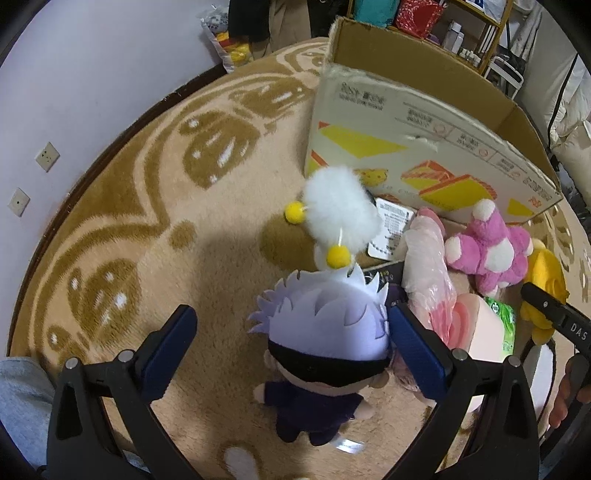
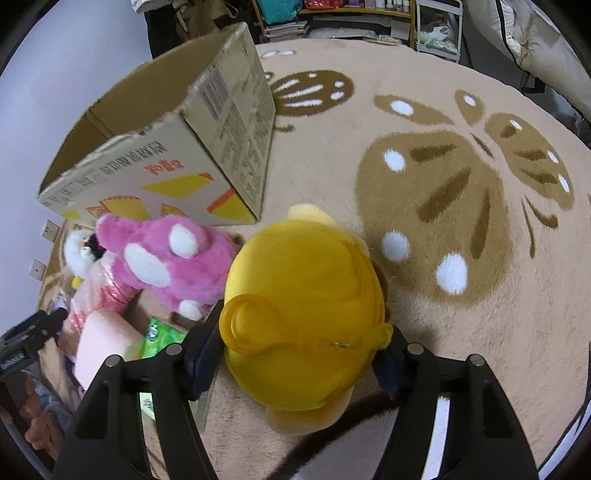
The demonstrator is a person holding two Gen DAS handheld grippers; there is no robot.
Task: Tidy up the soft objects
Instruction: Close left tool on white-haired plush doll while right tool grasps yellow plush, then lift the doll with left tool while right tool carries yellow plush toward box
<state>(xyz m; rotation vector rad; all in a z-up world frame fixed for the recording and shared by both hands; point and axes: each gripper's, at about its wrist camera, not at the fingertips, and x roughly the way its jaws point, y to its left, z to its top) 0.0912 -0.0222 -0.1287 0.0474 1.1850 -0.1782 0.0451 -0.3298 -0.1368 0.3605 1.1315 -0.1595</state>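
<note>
Domestic room, likely a bedroom or living room. Indicators: plush beige rug (image 2: 424,314) with brown butterfly pattern covering the floor; wooden shelf (image 1: 476,22) stocked with bottles and fabric items; wall sockets (image 1: 47,156) on a pale wall; bedding (image 2: 535,48) at the edge; open cardboard box (image 1: 424,147); scattered plush toys (image 1: 487,251).

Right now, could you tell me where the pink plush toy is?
The pink plush toy lies on the rug just in front of the cardboard box, left of the yellow plush toy in the right wrist view.
</note>
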